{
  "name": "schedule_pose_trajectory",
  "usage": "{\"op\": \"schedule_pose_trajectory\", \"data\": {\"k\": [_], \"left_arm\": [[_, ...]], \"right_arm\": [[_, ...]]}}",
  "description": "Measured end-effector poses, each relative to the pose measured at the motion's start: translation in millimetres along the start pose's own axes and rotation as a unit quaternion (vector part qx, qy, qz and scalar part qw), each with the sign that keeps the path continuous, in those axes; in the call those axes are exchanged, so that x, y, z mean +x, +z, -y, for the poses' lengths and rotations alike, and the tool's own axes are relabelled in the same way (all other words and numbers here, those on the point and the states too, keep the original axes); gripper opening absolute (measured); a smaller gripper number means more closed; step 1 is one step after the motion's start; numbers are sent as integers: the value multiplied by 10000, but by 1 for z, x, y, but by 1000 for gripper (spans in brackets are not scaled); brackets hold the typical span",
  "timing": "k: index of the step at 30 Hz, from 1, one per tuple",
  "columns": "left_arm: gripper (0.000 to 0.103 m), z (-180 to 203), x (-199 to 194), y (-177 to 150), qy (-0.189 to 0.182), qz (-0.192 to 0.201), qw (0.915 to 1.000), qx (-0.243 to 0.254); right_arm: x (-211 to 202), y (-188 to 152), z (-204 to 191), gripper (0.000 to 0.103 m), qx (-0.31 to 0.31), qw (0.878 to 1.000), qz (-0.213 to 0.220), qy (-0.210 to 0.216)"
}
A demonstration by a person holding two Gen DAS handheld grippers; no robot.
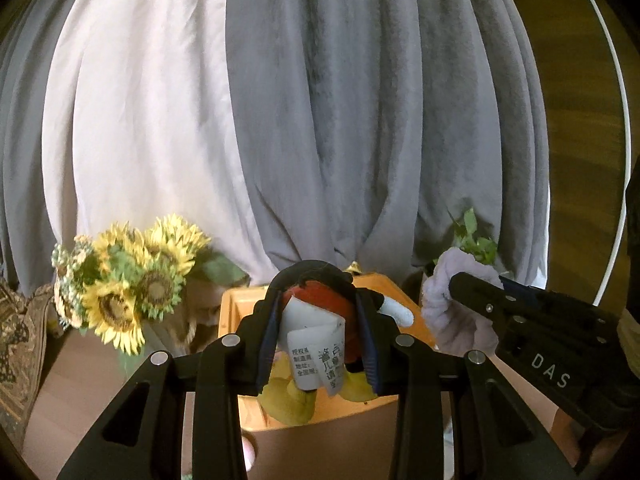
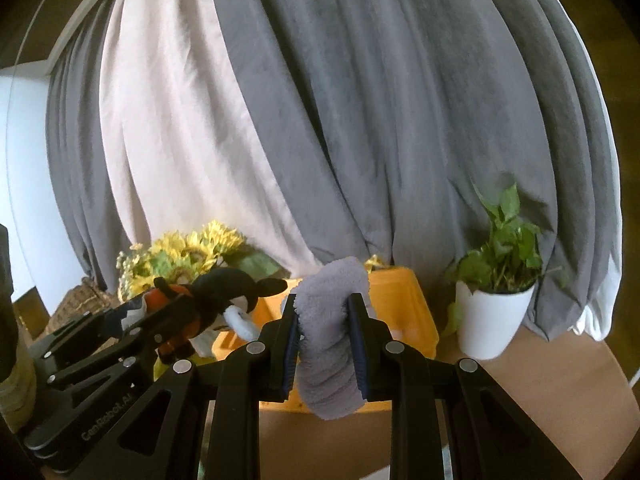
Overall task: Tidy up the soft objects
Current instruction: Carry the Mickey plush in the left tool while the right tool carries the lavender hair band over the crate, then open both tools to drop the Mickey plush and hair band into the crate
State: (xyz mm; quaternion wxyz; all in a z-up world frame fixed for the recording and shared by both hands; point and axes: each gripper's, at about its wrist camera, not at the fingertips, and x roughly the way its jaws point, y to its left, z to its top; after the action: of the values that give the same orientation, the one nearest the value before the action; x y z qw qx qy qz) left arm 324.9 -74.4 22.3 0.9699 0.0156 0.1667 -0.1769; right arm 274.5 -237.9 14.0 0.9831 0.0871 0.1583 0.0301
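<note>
My left gripper (image 1: 318, 308) is shut on a plush mouse toy (image 1: 320, 300), black, red and yellow with a white care label, held above the yellow wooden box (image 1: 236, 304). The same toy shows in the right wrist view (image 2: 216, 300) at the left, in the left gripper (image 2: 168, 300). My right gripper (image 2: 324, 316) is shut on a lavender fluffy cloth (image 2: 328, 344), held above the box (image 2: 404, 320). That cloth also shows in the left wrist view (image 1: 448, 304), with the right gripper (image 1: 464, 284) to the right of the toy.
Grey and white curtains (image 2: 320, 120) hang close behind. A sunflower bouquet (image 1: 128, 284) stands left of the box. A green plant in a white pot (image 2: 490, 316) stands to the right. A woven basket (image 2: 80, 308) sits far left. The brown tabletop (image 2: 540, 380) lies below.
</note>
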Motion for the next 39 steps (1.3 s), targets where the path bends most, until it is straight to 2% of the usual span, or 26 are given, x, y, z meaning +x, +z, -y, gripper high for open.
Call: {"op": "schedule_pose_trajectory", "data": {"k": [14, 21, 29, 39], "left_arm": [[36, -14, 68, 12, 46, -183, 9998, 87], [36, -19, 107, 5, -13, -446, 9990, 91], [36, -22, 156, -9, -96, -917, 9957, 111], [37, -21, 192, -28, -62, -1290, 9914, 208]], "right_arm": [[64, 16, 10, 24, -131, 9999, -89, -27], [101, 14, 19, 25, -169, 9992, -341, -86], [143, 3, 30, 25, -197, 9971, -718, -135], [181, -15, 43, 25, -116, 9933, -1145, -121]]}}
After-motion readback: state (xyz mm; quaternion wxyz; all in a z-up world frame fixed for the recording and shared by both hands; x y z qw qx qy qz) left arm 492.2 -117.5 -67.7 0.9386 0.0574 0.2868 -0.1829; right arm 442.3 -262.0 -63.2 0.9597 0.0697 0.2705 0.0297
